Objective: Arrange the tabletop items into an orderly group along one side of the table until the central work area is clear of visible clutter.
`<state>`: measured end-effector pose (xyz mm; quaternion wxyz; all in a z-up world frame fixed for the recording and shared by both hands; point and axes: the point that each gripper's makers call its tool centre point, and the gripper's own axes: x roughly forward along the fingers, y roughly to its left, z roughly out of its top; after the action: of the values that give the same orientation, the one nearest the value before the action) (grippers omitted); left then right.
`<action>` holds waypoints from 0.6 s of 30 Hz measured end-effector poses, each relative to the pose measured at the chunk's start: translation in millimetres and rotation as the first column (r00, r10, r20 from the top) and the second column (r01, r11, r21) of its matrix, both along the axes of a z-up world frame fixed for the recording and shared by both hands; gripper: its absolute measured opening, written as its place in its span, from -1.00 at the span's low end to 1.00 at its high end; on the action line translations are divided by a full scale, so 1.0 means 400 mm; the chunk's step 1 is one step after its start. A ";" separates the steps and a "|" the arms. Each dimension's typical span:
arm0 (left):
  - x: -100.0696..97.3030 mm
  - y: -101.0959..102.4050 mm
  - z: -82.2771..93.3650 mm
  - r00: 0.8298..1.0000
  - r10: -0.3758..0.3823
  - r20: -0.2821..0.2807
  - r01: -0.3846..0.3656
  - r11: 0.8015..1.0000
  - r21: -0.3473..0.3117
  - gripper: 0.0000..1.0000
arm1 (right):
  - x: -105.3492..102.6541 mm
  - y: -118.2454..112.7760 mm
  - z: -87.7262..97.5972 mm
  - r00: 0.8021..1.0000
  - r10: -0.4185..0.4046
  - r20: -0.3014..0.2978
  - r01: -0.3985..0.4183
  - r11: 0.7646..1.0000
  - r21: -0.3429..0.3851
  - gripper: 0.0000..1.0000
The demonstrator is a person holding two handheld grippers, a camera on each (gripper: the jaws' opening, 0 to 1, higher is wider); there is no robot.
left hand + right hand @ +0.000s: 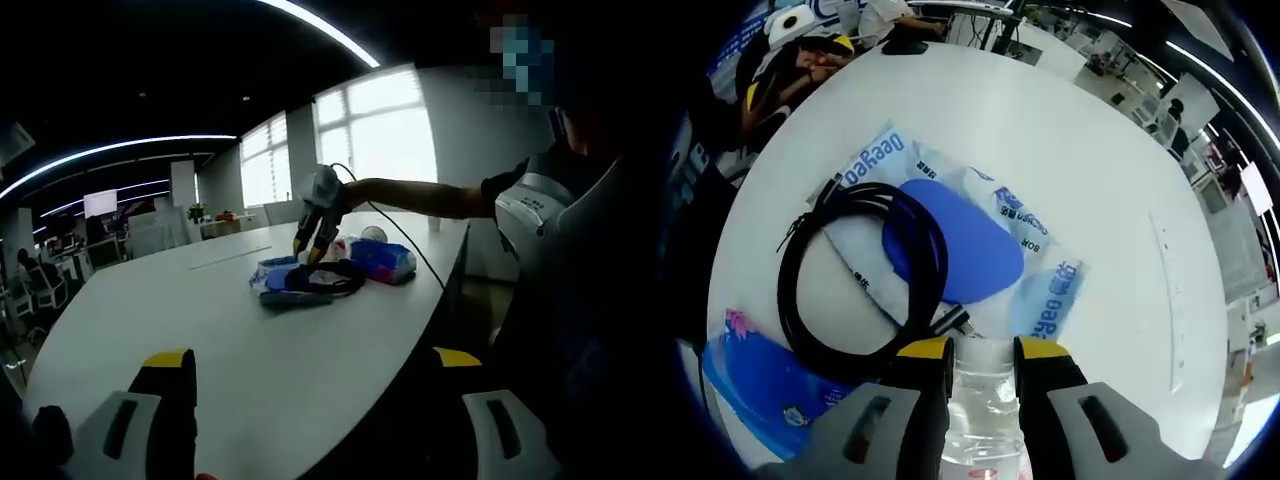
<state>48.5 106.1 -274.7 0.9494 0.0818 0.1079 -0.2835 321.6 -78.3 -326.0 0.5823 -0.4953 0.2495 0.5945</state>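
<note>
Right gripper [982, 352] has its two yellow-tipped jaws pressed against a clear plastic bottle [980, 420] that stands between them, so it is clamped on the bottle at the near edge of the pile. Just beyond the tips lies a coiled black cable [800, 275], its loop resting over a white wipes packet [1040, 290] with blue lettering, and a blue oval lid [960, 240] sits on that packet. Beside the coil, toward the table edge, lies a blue tissue pack [760, 380]. All of it rests on the white tabletop [1040, 120].

From the left gripper view, the left gripper [305, 385] hangs low over the near end of the tabletop with its jaws wide apart and nothing between them. Farther along, a person's outstretched arm [420, 196] holds the right gripper over the clustered items near the table's far side.
</note>
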 end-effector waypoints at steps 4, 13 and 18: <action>-0.001 -0.001 -0.003 1.000 -0.002 -0.004 0.002 1.000 -0.001 0.89 | 0.000 -0.001 -0.002 1.000 -0.005 -0.011 0.005 1.000 0.002 -0.56; -0.004 -0.002 -0.002 1.000 -0.001 -0.003 0.001 1.000 -0.001 0.89 | -0.010 -0.004 0.004 1.000 0.004 -0.014 -0.004 1.000 0.009 -0.59; -0.004 0.002 -0.001 1.000 0.002 -0.004 -0.002 1.000 0.003 0.88 | -0.017 -0.007 0.015 1.000 0.010 -0.012 -0.010 1.000 0.012 -0.59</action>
<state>46.9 106.9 -275.3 0.9493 0.0828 0.1102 -0.2824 314.8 -81.1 -319.9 0.5806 -0.4894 0.2469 0.6020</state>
